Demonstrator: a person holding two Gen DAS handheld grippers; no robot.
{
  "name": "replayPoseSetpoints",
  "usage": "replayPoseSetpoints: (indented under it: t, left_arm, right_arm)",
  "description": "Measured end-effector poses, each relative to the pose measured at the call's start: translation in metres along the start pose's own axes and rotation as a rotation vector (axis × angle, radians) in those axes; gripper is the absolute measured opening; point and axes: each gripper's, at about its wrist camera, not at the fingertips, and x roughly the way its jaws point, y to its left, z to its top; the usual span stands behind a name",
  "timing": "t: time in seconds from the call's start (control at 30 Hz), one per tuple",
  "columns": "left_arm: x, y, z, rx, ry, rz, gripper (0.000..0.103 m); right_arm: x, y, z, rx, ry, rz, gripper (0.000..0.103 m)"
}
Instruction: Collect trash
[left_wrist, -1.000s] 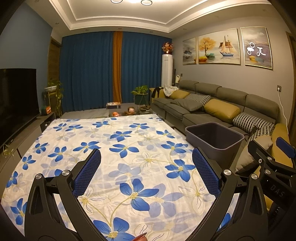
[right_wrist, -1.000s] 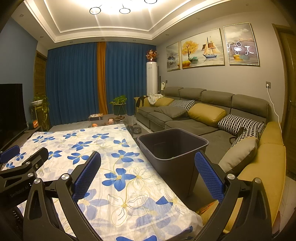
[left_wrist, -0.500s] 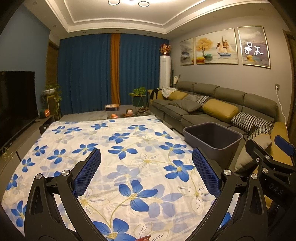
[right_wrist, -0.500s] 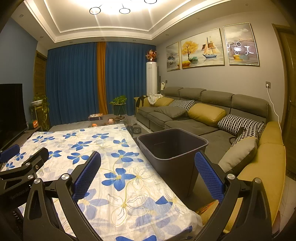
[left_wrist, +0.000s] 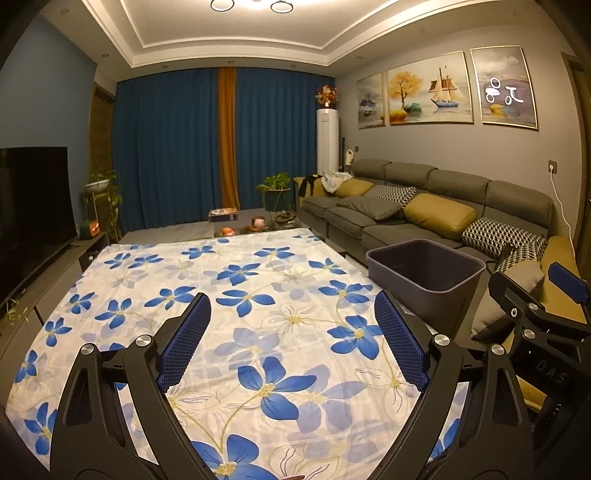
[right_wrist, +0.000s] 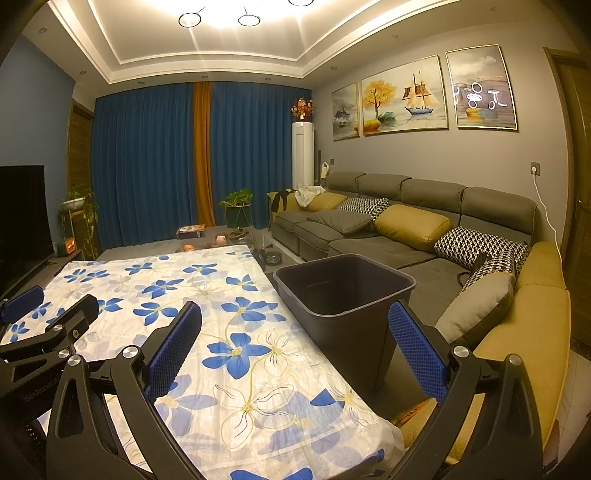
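1. We note a living room: a table under a floral cloth (left_wrist: 258, 295), a grey sofa (left_wrist: 424, 206) at 2 o'clock, blue curtains (left_wrist: 166, 147) at 12.
2. A dark, empty-looking trash bin (right_wrist: 343, 291) stands between table and sofa.
3. The left gripper (left_wrist: 291, 332) is closing, jaws wide apart, nothing between them.
4. The right gripper (right_wrist: 295, 336) stands spread, nothing between its pads.
5. We see no trash on the cloth.

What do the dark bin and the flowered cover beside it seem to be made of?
The bin looks like moulded plastic: smooth matte walls, a thin rolled rim. The cover looks like thin woven cloth, maybe cotton: it shows fine creases and drapes over the edge.
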Motion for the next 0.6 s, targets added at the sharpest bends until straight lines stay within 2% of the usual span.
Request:
replayPoseSetpoints:
  t: [0.27,0.43,0.6]
  left_arm:
    - [0.0016,0.0008,0.0000,0.000,0.001,0.018,0.089]
    - [0.0025,0.0013,0.0008,0.000,0.007,0.046,0.096]
    - [0.0022,0.0045,0.0022,-0.012,0.011,0.051,0.097]
  right_arm:
    - [0.0000,-0.0001,-0.0001,0.000,0.000,0.000,0.098]
    - [-0.0012,-0.0015,-0.0004,0.002,-0.003,-0.001,0.098]
    - [-0.0013,-0.0017,0.0001,0.003,-0.004,-0.001,0.098]
